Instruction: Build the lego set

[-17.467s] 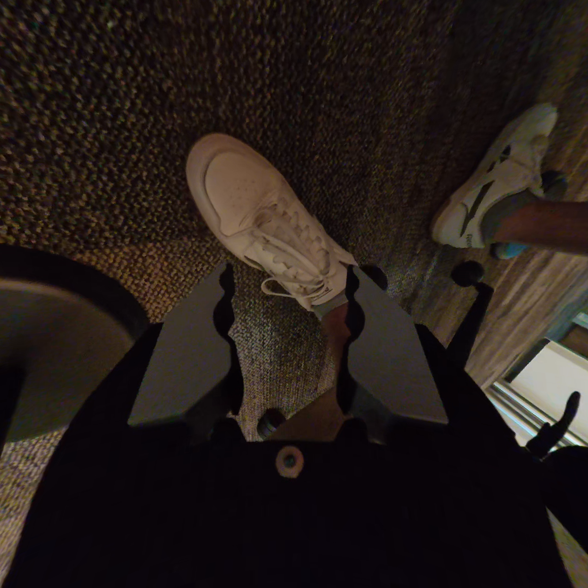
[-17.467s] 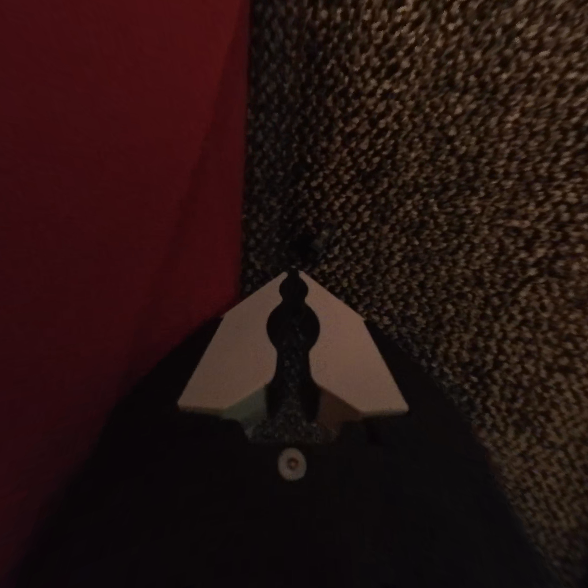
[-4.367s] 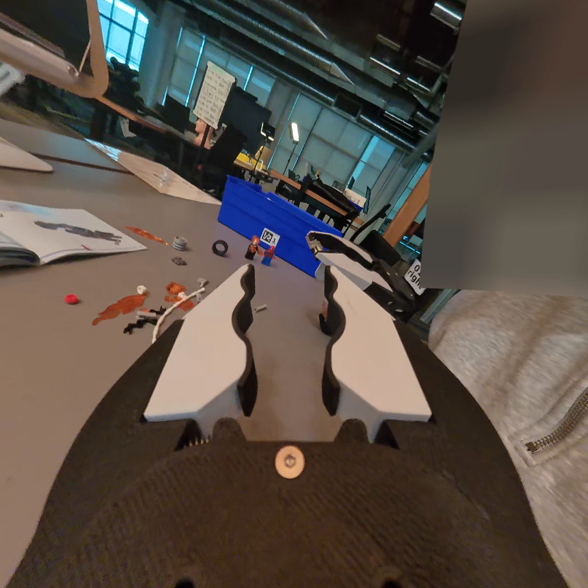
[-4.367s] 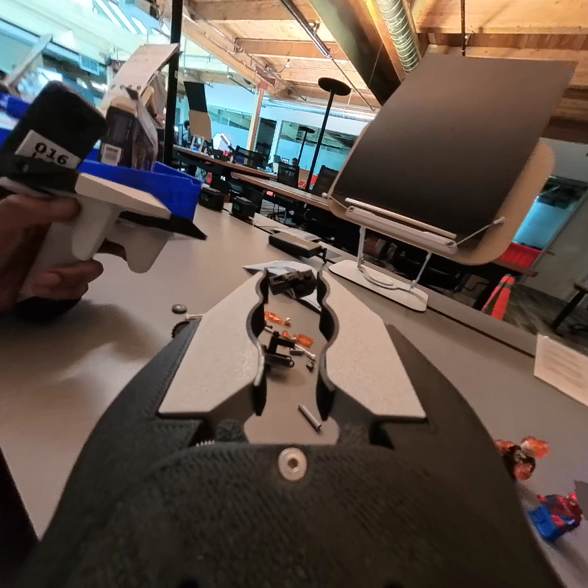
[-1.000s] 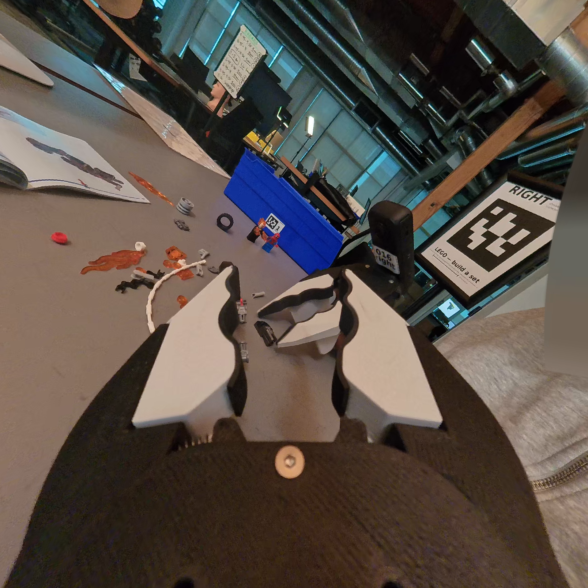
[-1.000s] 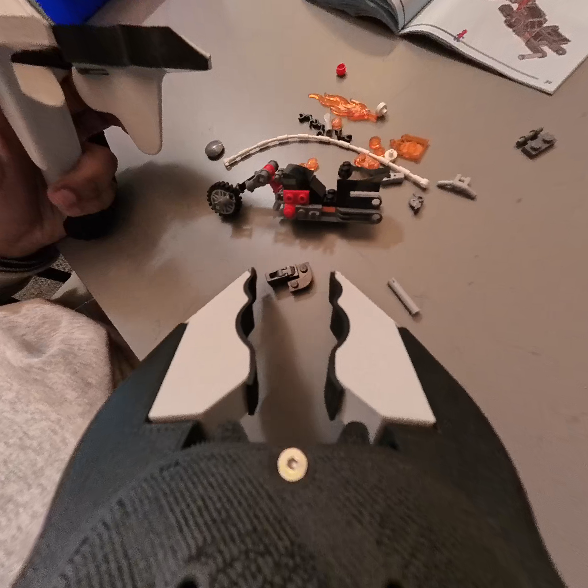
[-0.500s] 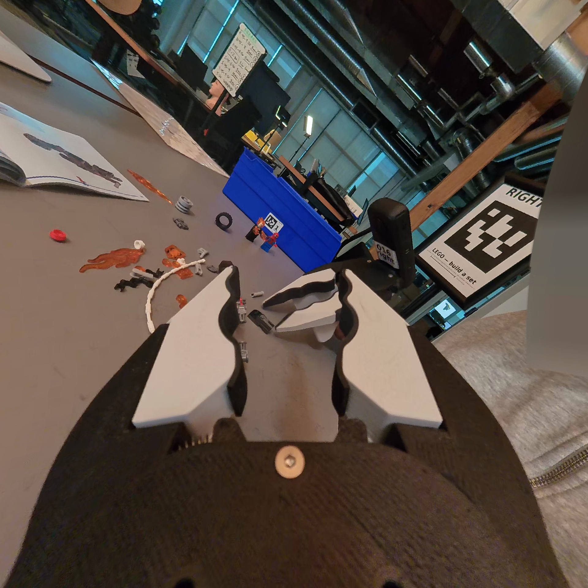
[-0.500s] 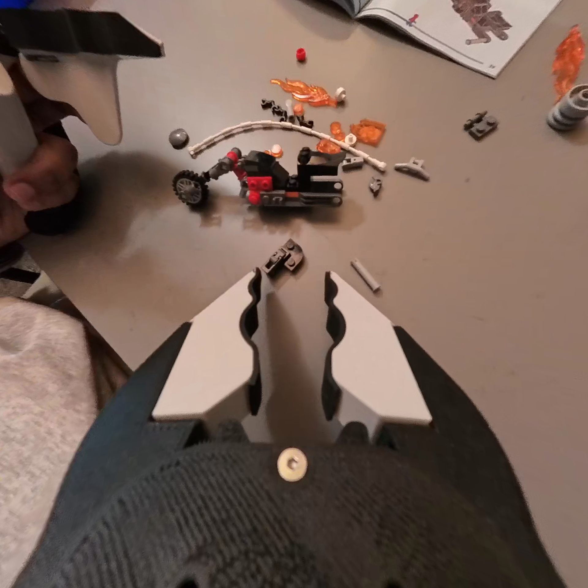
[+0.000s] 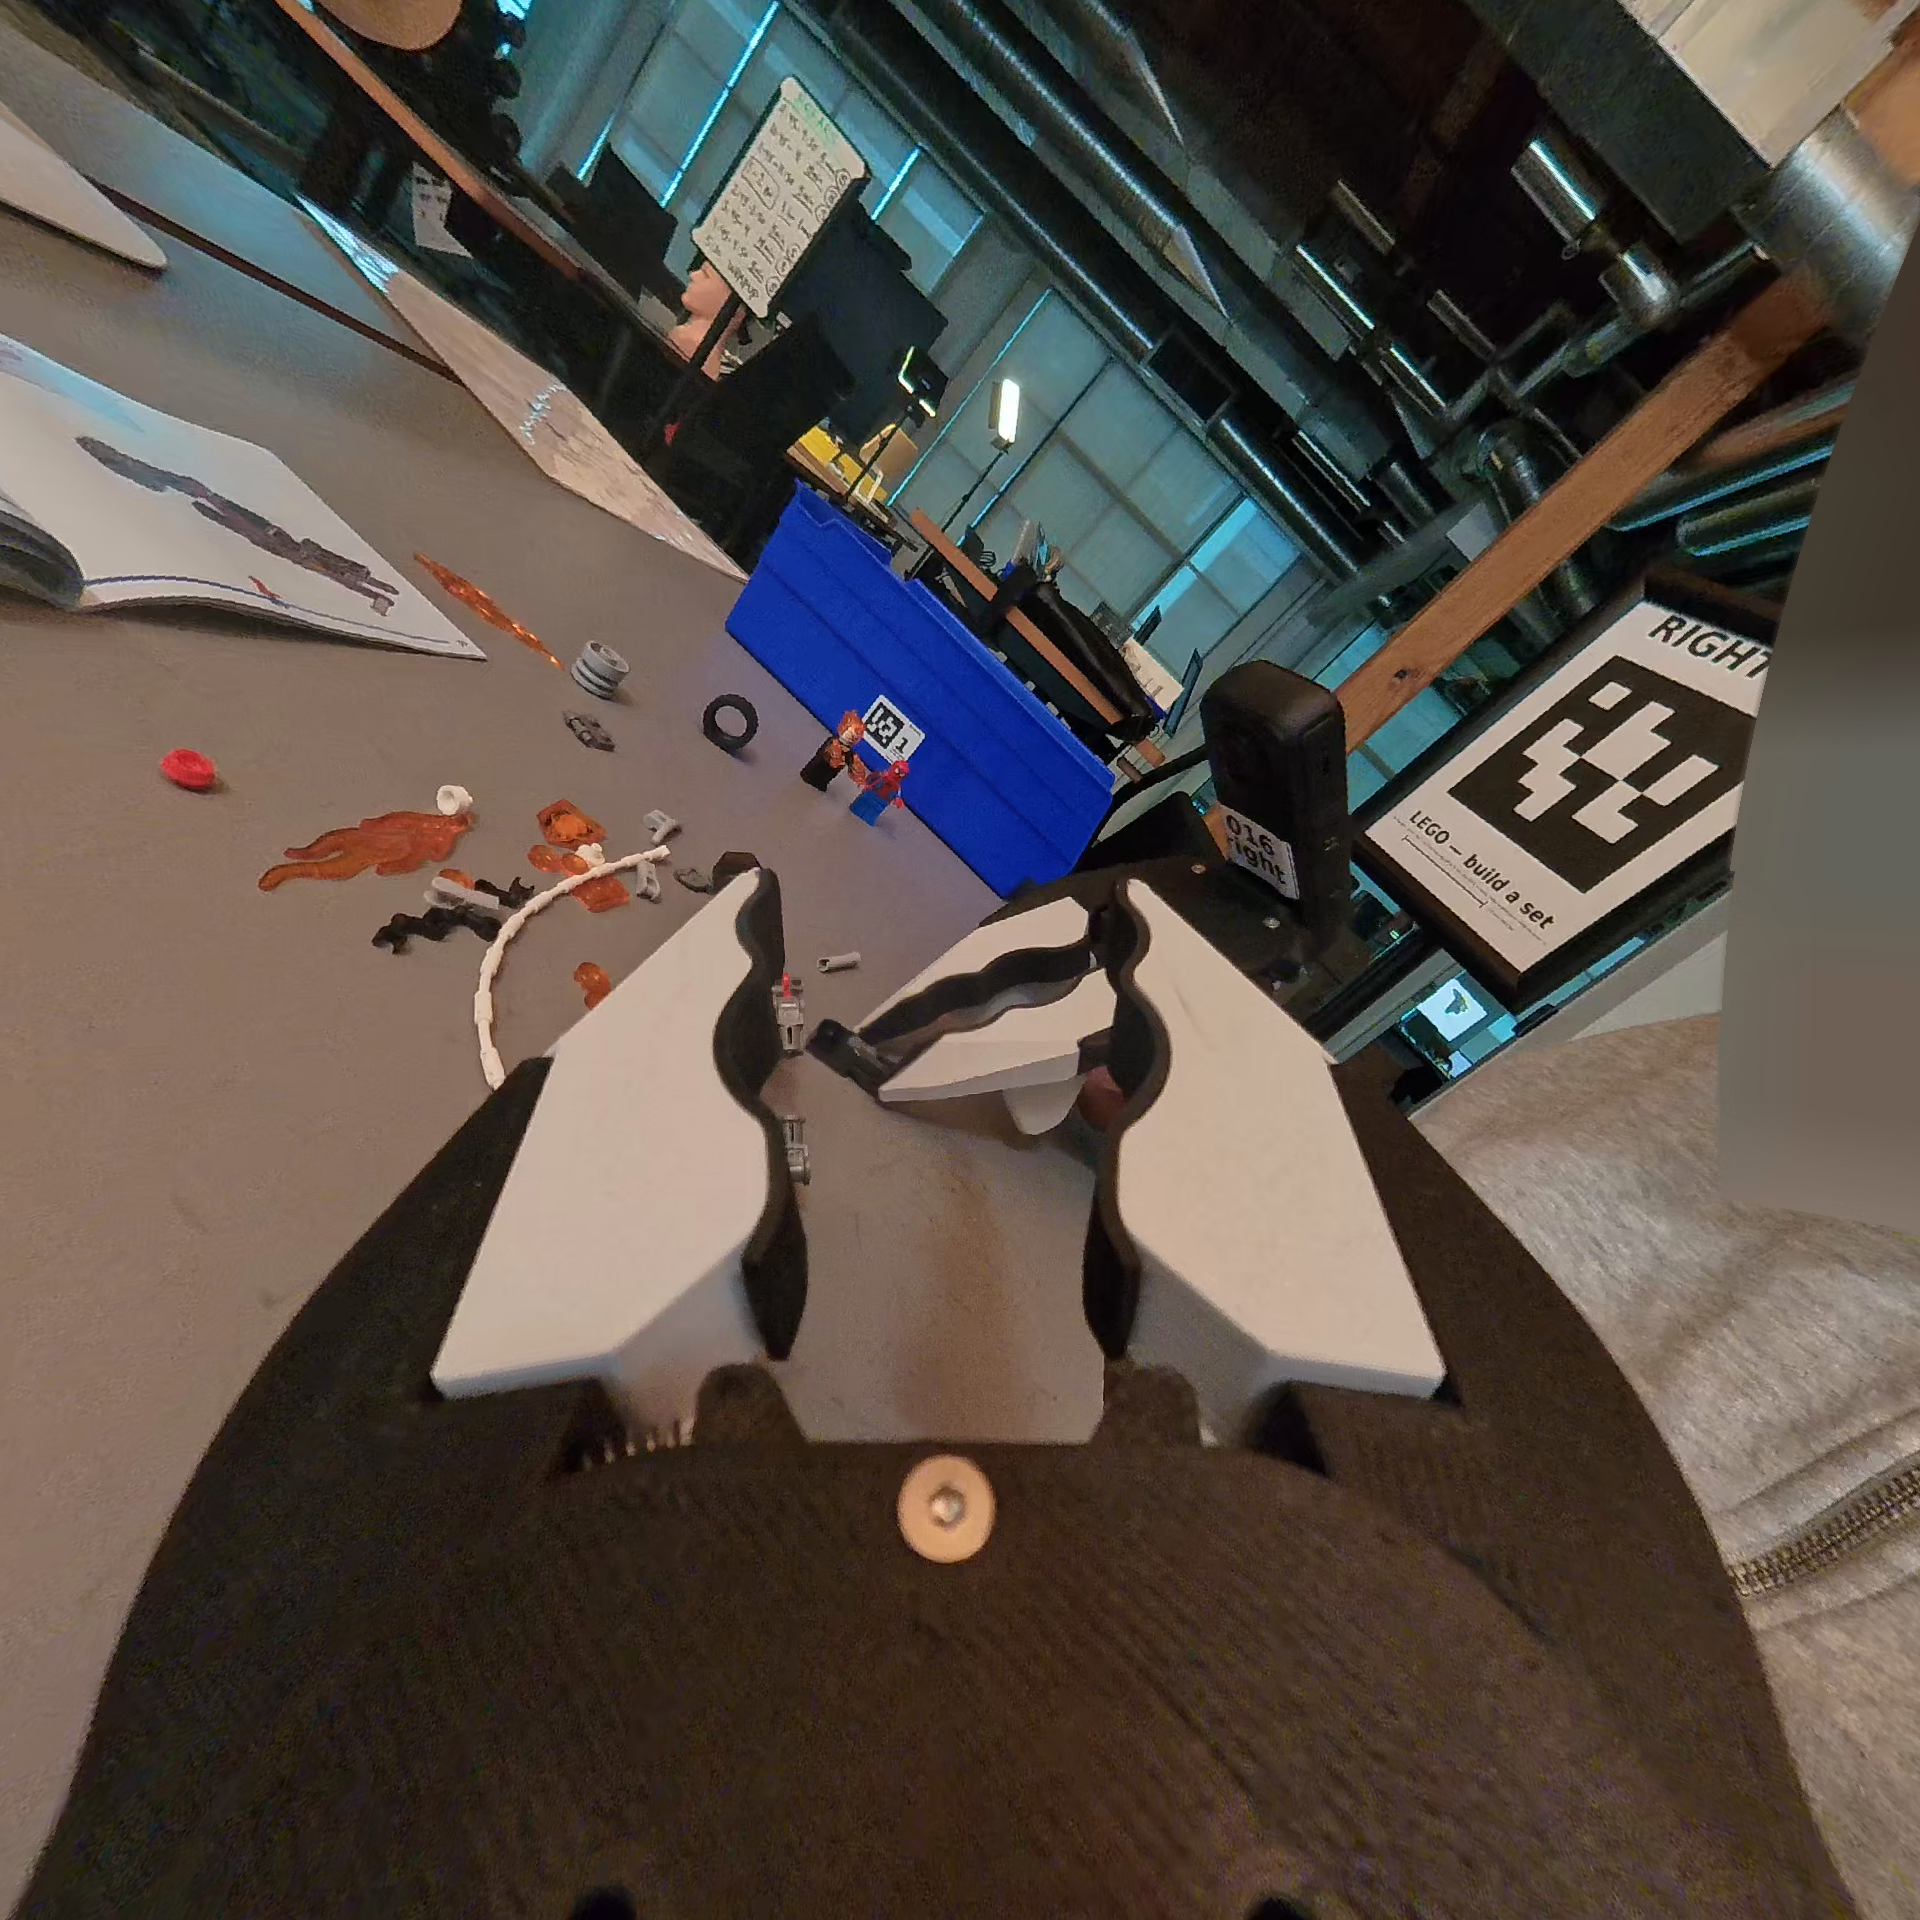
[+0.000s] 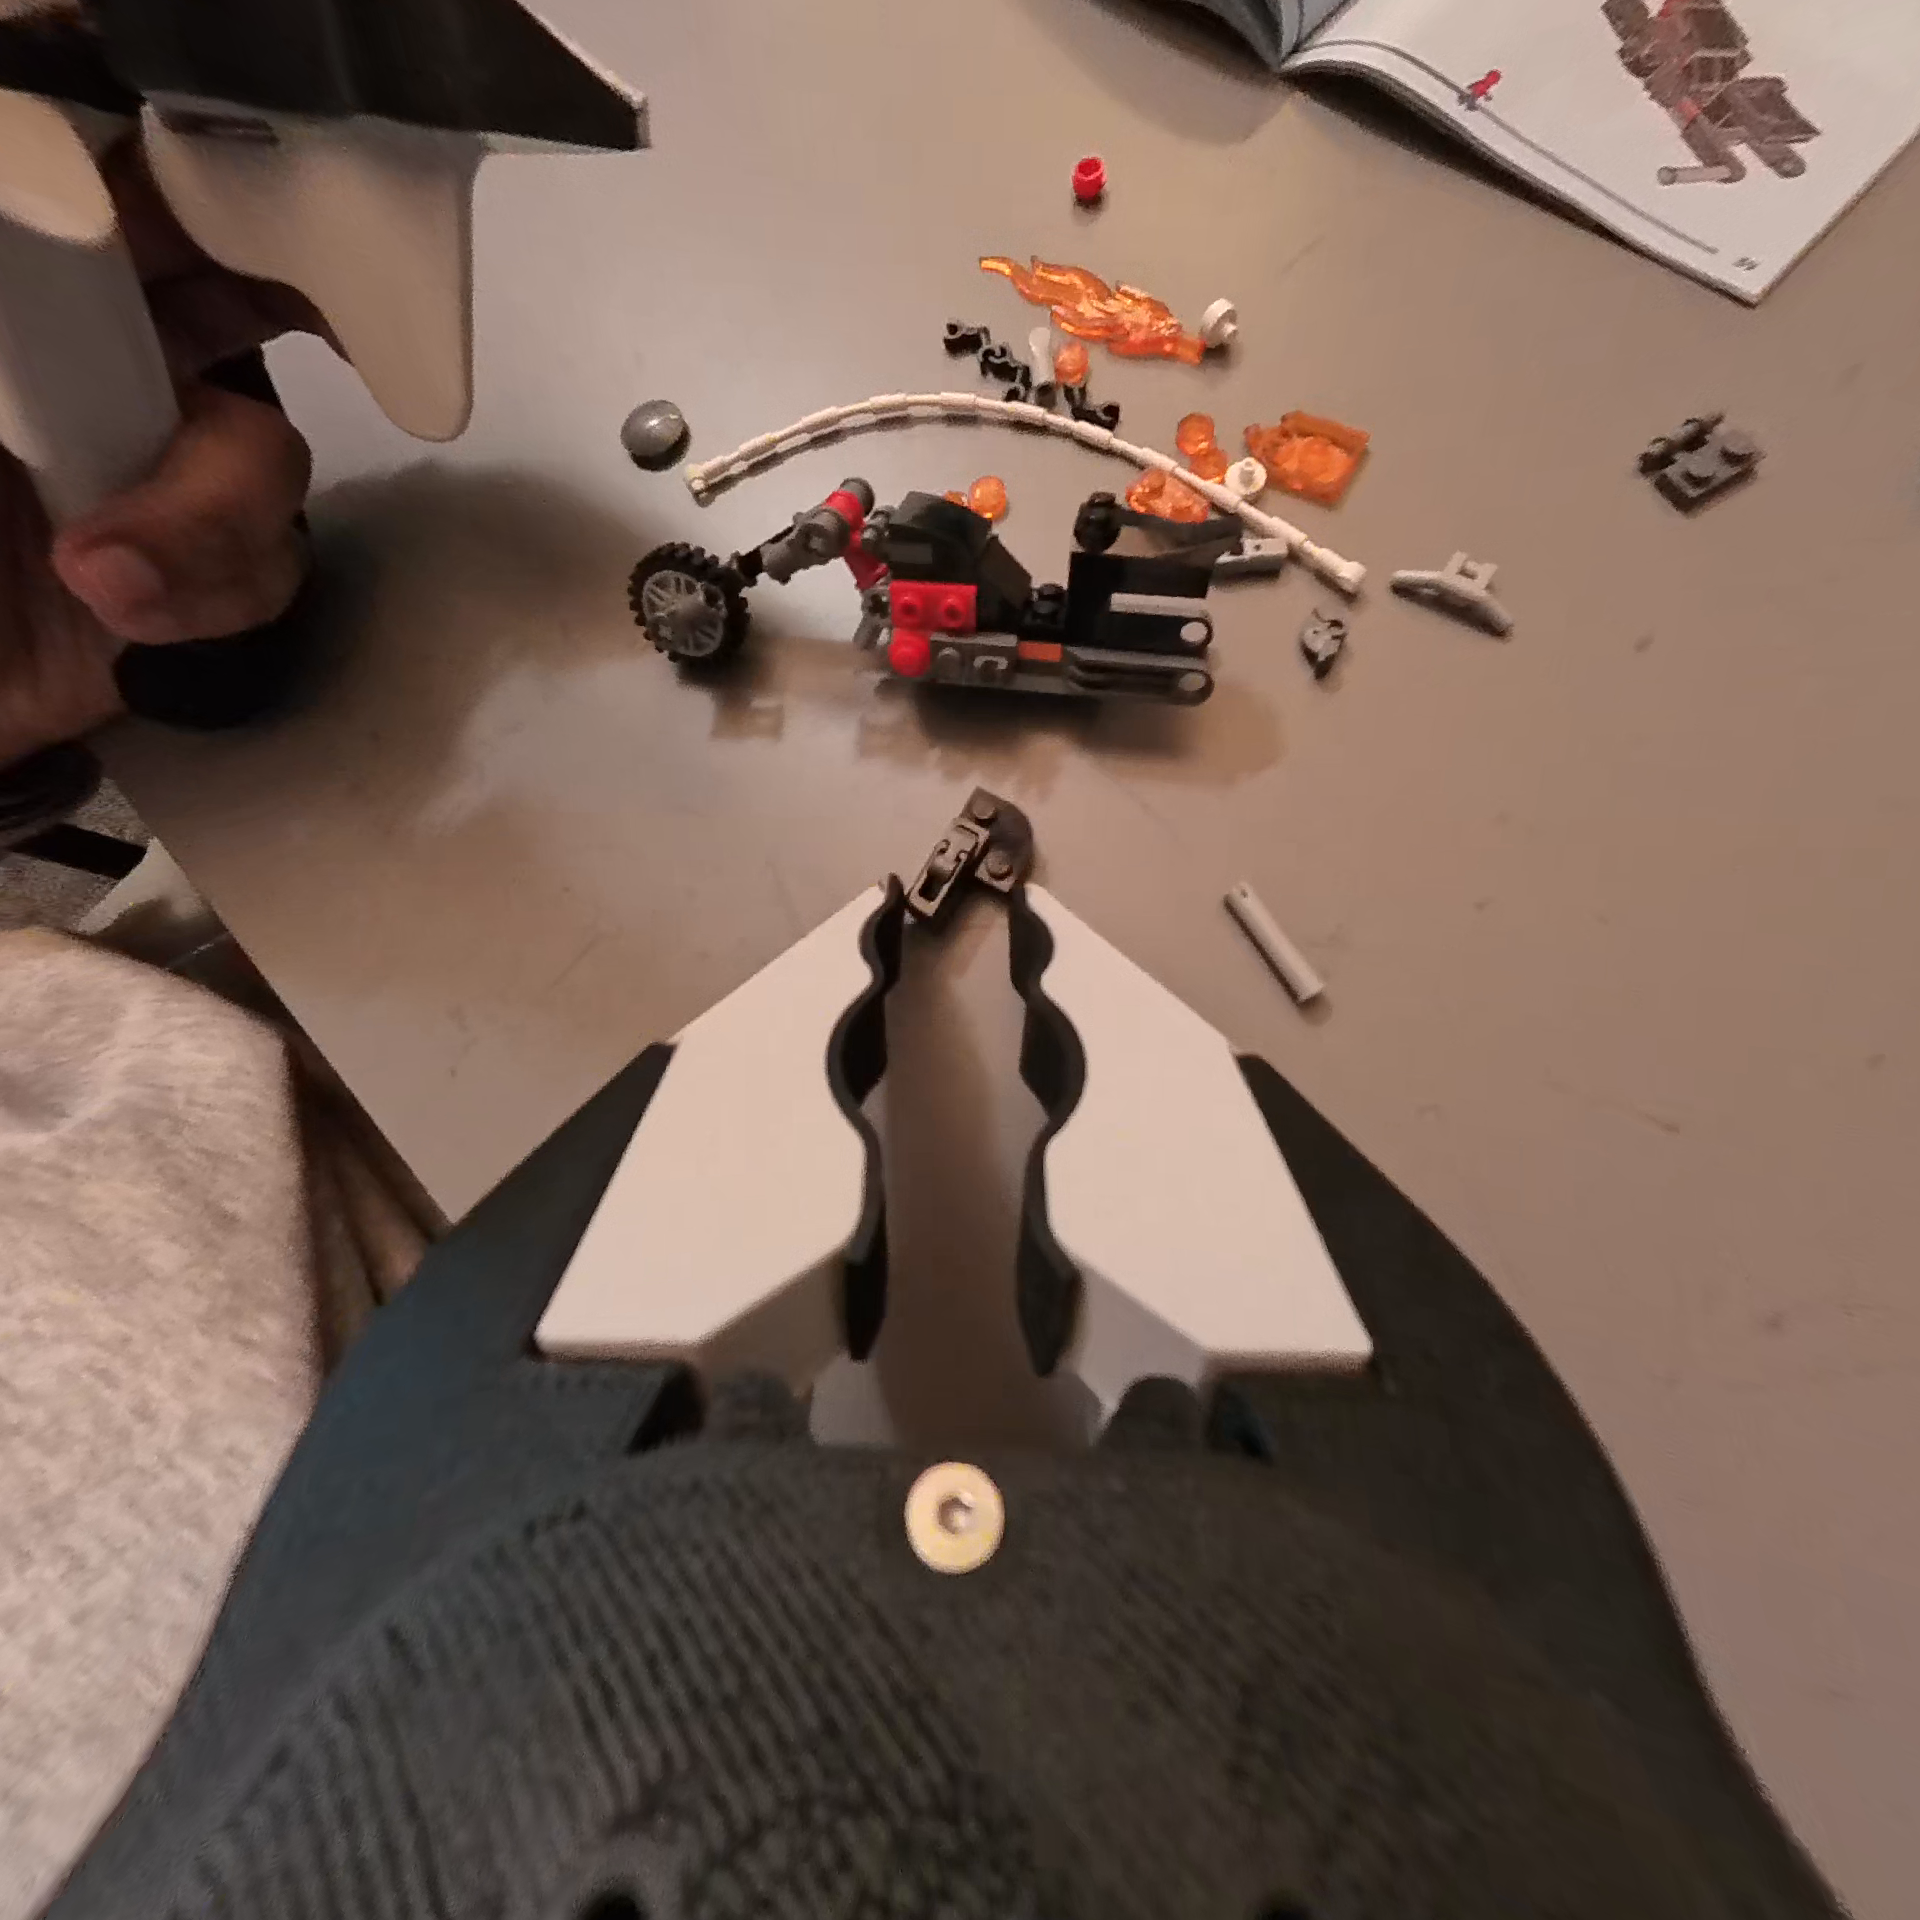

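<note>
The right gripper [image 10: 951,904] is down at the near edge of the grey table [image 10: 1558,935], its jaws narrowed around a small dark grey hinge piece [image 10: 971,847]. The tips look to be touching it on both sides, but whether they have truly bitten I cannot tell. Just beside it, towards the right edge, lies a light grey pin [image 10: 1273,940], untouched.

The left gripper [image 9: 940,935] hangs released with a wide gap, nothing between its jaws, low over the table's near edge and aimed across at its partner.

Further in, near the middle of the table, sits the half-built motorbike [image 10: 925,592]: front wheel on its fork, red and black body, dark frame rails. No rear wheel is fitted yet. Touching its far side curves a white chain [image 10: 1018,436], with orange flame pieces [image 10: 1101,301] and small black bits scattered just beyond. A red stud [image 10: 1087,179] lies alone further back.

Towards the far edge are a loose black tyre [image 9: 729,720], a grey wheel hub [image 9: 600,666] and two minifigures [image 9: 862,769] standing against a blue bin [image 9: 935,686]. The open instruction booklet [image 10: 1621,125] lies at the far right corner.

My read: roughly half done. Rear wheel, flames, chain and trim are all still to go.
</note>
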The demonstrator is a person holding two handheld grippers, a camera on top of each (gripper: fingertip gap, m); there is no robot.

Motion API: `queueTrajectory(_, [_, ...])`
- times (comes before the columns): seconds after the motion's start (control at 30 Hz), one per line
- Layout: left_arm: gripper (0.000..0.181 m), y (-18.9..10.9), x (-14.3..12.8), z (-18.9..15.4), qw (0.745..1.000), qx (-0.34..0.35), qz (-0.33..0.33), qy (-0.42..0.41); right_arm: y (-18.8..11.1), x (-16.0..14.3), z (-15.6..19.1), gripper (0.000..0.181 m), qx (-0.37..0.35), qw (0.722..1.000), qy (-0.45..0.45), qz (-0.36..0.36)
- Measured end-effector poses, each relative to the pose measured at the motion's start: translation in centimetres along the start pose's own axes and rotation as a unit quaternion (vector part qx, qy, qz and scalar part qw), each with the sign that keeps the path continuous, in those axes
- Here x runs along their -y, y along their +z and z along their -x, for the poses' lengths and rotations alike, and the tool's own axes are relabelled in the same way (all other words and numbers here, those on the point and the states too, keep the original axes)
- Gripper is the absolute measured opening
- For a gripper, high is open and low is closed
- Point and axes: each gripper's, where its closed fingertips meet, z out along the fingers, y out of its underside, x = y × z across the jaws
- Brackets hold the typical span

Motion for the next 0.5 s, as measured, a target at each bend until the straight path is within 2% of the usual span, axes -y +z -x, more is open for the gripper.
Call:
queueTrajectory(0.23, [0.061,0.0,0.0,0.05,1.0,0.0,0.0,-0.003,0.13,0.07,0.22,0.017,0.007,0.999,-0.043,-0.009])
queueTrajectory(0.4, [0.061,-0.06,0.07,0.04,1.0,-0.003,-0.003,-0.006,0.09,0.19,-0.43,0.017,0.014,0.999,-0.029,-0.022])
queueTrajectory(0.43, [0.06,-0.08,0.08,0.02,1.0,-0.004,-0.003,-0.007,0.05,0.25,-0.57,0.009,0.017,0.999,-0.028,-0.025])
queueTrajectory(0.5, [0.06,-0.14,0.19,-0.03,1.0,-0.005,-0.007,-0.005,-0.14,0.57,-0.59,0.005,0.02,0.998,-0.047,-0.036])
